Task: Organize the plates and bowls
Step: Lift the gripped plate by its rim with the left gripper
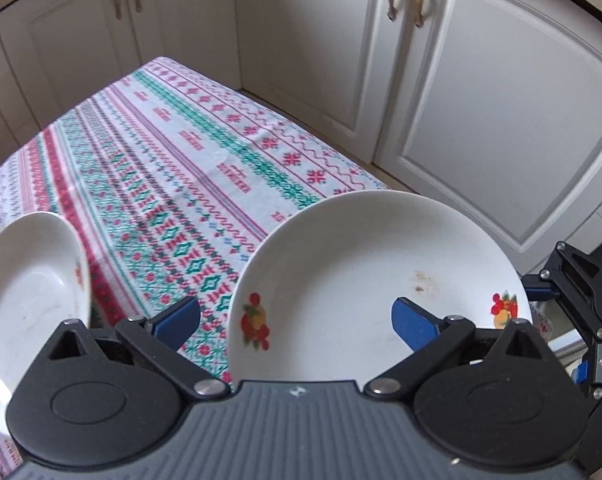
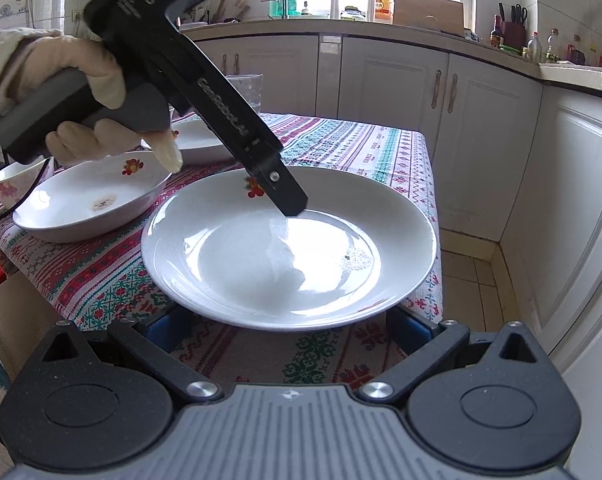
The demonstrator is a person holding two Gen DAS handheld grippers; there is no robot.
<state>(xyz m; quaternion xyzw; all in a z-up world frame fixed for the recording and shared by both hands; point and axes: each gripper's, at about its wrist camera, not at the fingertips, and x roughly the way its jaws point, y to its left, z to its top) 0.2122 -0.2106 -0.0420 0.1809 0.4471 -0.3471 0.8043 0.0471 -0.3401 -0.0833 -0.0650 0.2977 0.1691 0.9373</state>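
Note:
A white deep plate with fruit decals (image 1: 365, 280) (image 2: 289, 248) sits at the near right corner of the patterned table. My left gripper (image 1: 297, 320) is open, one blue finger (image 1: 413, 324) over the plate and the other finger (image 1: 177, 320) left of its rim. In the right wrist view the left gripper (image 2: 289, 208) reaches down to the plate's inner rim. My right gripper (image 2: 289, 332) is open, its blue fingers (image 2: 161, 328) low at the plate's near edge, mostly hidden under the rim. A second white plate (image 1: 25, 292) (image 2: 93, 204) lies to the left.
The tablecloth (image 1: 173, 152) covers the table. Further left in the right wrist view stand a small bowl (image 2: 13, 188), another plate (image 2: 197, 140) and a glass (image 2: 245, 88). White cabinets (image 1: 461, 100) stand close behind the table. The counter (image 2: 381, 24) holds bottles.

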